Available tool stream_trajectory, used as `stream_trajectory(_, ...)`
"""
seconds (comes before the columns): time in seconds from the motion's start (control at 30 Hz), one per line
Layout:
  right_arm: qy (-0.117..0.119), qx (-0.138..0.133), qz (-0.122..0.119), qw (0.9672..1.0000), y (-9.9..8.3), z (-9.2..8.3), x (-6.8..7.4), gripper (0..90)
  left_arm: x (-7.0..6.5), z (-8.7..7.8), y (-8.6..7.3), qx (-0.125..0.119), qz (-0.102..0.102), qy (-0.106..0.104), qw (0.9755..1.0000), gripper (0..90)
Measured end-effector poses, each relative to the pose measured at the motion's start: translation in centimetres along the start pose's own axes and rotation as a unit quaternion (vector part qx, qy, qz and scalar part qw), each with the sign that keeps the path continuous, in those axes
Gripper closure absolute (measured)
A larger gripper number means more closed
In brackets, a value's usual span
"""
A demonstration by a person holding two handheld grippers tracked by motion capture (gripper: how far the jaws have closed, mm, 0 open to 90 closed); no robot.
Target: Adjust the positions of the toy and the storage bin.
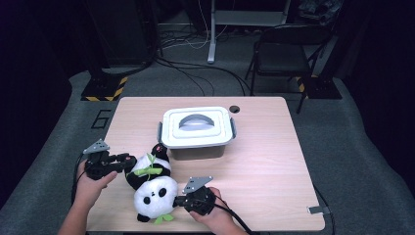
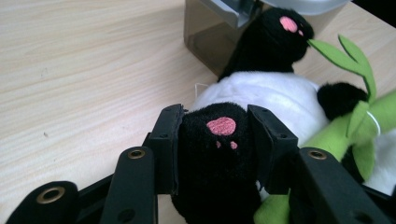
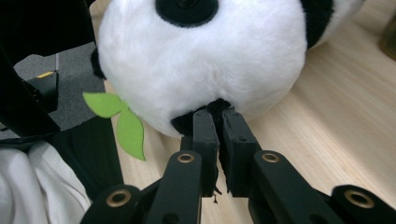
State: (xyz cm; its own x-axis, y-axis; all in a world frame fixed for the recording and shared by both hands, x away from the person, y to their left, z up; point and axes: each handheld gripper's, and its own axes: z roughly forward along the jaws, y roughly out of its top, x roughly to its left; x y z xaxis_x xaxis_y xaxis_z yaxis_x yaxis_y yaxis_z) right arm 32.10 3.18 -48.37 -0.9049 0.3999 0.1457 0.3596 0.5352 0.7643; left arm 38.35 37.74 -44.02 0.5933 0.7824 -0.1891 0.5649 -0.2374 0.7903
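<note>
plush panda [image 1: 152, 188], lying on bench [image 1: 264, 171] before lidded storage box [image 1: 196, 128]: left gripper [image 2: 215, 135] fingers clamped on a black paw, right gripper [image 3: 219, 122] fingers pinched on an ear; risk: thin ear slipping free on lifting.

The left gripper [image 2: 215, 135] clamps a black paw with pink pads [image 2: 219, 140] of a toy panda [image 2: 261, 91] lying on the wooden table [image 2: 84, 70]. A green bamboo sprig [image 2: 359, 116] lies across the panda, and a lidded box [image 2: 210, 32] stands just behind it.
</note>
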Motion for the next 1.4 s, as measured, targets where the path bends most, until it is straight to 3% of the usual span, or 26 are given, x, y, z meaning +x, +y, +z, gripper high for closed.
stream_trajectory(0.23,-0.032,0.003,0.011,0.9994,0.2,-2.5,-1.7,86.2,-1.0,-0.2,-0.7,0.013,0.011,-0.022,0.9996,57.9)
stream_trajectory(0.53,-0.072,-0.009,0.041,0.9966,-0.7,-6.0,-4.2,86.3,-4.0,1.0,-0.4,0.030,0.023,-0.051,0.9980,62.5)
stream_trajectory(0.73,-0.097,-0.035,0.074,0.9920,-2.1,-9.0,-6.1,86.4,-6.6,2.3,0.5,0.058,0.058,-0.081,0.9933,63.9)
stream_trajectory(0.9,-0.115,-0.039,0.087,0.9887,-2.9,-10.7,-6.8,86.4,-8.6,2.4,0.8,0.055,0.068,-0.104,0.9907,65.6)
stream_trajectory(0.97,-0.122,-0.043,0.092,0.9873,-3.2,-11.2,-7.1,86.3,-9.2,2.5,0.8,0.046,0.071,-0.109,0.9904,65.6)
stream_trajectory(1.13,-0.131,-0.037,0.110,0.9845,-4.3,-11.1,-8.2,85.8,-10.3,3.5,0.5,0.061,0.089,-0.110,0.9880,65.5)
stream_trajectory(1.2,-0.133,-0.029,0.112,0.9842,-4.6,-10.7,-8.5,82.6,-10.3,3.8,0.4,0.058,0.088,-0.108,0.9886,65.4)
stream_trajectory(1.27,-0.142,-0.031,0.118,0.9823,-4.6,-10.9,-8.7,69.0,-10.0,3.7,0.4,0.058,0.079,-0.113,0.9888,65.4)
stream_trajectory(1.33,-0.149,-0.049,0.124,0.9798,-4.4,-11.6,-8.7,60.1,-9.8,3.7,0.3,0.053,0.076,-0.111,0.9895,65.4)
stream_trajectory(1.4,-0.141,-0.064,0.116,0.9811,-4.0,-12.2,-8.4,54.7,-9.9,3.7,0.3,0.052,0.075,-0.110,0.9898,65.4)
